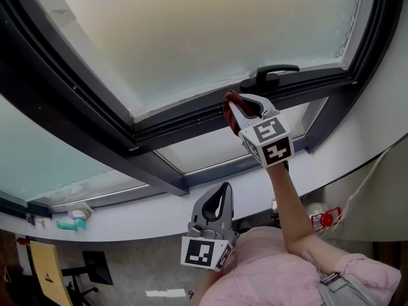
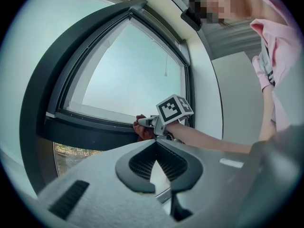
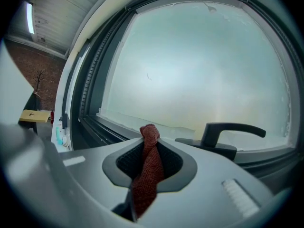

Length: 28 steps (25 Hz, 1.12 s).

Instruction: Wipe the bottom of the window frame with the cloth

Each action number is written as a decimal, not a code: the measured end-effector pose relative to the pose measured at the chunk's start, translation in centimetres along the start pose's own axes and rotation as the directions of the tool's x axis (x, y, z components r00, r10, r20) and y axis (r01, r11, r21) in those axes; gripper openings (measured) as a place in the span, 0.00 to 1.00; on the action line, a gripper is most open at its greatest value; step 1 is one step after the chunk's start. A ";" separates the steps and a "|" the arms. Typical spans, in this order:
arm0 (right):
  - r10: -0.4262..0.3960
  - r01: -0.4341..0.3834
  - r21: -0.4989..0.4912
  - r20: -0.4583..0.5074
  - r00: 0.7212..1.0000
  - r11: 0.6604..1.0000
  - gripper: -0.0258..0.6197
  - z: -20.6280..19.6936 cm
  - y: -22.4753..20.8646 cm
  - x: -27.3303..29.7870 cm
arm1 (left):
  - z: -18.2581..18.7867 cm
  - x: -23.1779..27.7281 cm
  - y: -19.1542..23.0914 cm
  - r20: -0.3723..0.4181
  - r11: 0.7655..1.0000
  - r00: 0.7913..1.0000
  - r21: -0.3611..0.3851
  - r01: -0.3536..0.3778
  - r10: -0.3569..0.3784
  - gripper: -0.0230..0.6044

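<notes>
Lengthwise in right gripper (image 3: 151,146), cloth (image 3: 146,175), tip toward window frame (image 3: 110,127)

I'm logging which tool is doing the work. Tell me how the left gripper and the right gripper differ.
The right gripper is clamped on the red cloth; the left gripper is shut on nothing. The right gripper is raised to the window frame, while the left gripper hangs lower, away from it. Both have their jaws closed.

Red cloth (image 3: 148,175) in the hand-held gripper (image 3: 151,144) (window handle (image 3: 228,133) beyond)
</notes>
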State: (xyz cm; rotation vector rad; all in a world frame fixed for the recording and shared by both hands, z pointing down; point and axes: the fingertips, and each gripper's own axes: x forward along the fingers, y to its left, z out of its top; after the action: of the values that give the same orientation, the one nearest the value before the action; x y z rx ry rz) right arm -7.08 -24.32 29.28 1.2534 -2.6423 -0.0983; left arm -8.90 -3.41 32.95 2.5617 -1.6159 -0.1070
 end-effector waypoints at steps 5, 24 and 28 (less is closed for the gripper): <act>-0.044 0.044 0.033 0.004 0.999 0.999 0.14 -0.5 -2.1 -0.8 | -0.2 -0.1 -0.3 -0.001 1.000 1.000 -0.009 0.006 -0.006 0.03; -0.098 0.093 0.091 0.052 0.994 0.991 0.14 -1.2 -5.4 -2.3 | -0.5 -0.4 -0.1 0.013 0.999 1.000 -0.033 0.004 -0.004 0.03; -0.132 0.128 0.064 0.053 0.990 0.990 0.14 -1.1 -5.3 -2.4 | -0.4 -1.1 0.8 0.019 0.999 1.000 -0.041 -0.005 0.005 0.03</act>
State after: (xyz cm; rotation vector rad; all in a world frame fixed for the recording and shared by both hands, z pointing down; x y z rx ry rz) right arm -1.37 -25.78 29.12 1.4638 -2.6270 -0.0764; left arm -10.04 -2.77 33.43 2.5335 -1.6093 -0.1633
